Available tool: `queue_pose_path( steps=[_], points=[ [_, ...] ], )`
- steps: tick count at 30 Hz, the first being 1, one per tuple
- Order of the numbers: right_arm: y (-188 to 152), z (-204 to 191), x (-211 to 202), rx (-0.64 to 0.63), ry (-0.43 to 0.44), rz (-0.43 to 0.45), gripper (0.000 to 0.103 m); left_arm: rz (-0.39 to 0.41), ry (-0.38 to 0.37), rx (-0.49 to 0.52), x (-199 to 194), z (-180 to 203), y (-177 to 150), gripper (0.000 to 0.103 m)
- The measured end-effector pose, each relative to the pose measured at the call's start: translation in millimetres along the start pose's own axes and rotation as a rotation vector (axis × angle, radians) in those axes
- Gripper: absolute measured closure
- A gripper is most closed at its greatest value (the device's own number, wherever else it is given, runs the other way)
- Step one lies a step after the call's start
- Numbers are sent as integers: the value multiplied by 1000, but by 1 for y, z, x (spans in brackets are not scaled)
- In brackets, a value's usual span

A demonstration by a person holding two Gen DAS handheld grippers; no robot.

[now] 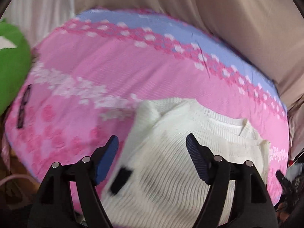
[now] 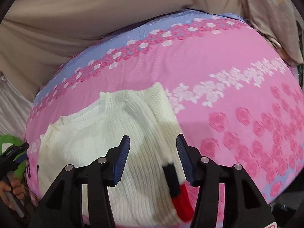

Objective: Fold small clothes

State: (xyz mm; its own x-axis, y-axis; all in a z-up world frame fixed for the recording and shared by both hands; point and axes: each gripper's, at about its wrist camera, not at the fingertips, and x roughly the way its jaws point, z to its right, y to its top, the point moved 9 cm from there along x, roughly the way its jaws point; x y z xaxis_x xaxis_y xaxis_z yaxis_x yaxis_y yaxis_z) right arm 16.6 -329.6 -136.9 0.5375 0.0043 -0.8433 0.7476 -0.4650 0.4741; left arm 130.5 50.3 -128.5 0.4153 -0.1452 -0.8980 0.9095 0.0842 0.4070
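Covering nearly all of both views, a pink and lilac rose-print bedspread [image 1: 117, 72] carries a cream knitted sweater [image 2: 98, 133] lying on its near part, with black and red trim at one edge. Above it the left gripper [image 1: 152, 150] and right gripper [image 2: 153, 148] hang with jaws parted, nothing between the pads. No brand, label or writing is legible.

— Where does the knit sweater [image 2: 106, 133] lie?
— On the bedspread [image 2: 218, 57], at its near edge, collar toward the far side.
— And around the bedspread?
— Draped cloth [image 2: 76, 19] behind it; a soft toy [image 1: 11, 57] off its left end, as the left wrist view shows.
— The grippers?
— Both hang above the sweater, the left gripper [image 1: 152, 144] left of the right gripper [image 2: 153, 148].
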Motion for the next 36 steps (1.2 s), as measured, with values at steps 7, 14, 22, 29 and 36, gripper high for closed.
queue_pose_path(
  steps=[7,14,22,29,36],
  points=[
    [9,-35,67,-48,49,-138,93,-99,7,-14,53,0,3,87],
    [51,-14,53,-60,-15,18,95,-82,60,-31,66,-19,14,88],
    [37,-12,16,-18,-35,75,84,30,116,99,14,-1,14,84],
    [-67,-98,18,-217,124,-122,95,7,96,182,-10,24,-43,72],
    [-69,-94,8,-230,57,-107,97,-91,143,209,19,15,-82,72]
  ],
)
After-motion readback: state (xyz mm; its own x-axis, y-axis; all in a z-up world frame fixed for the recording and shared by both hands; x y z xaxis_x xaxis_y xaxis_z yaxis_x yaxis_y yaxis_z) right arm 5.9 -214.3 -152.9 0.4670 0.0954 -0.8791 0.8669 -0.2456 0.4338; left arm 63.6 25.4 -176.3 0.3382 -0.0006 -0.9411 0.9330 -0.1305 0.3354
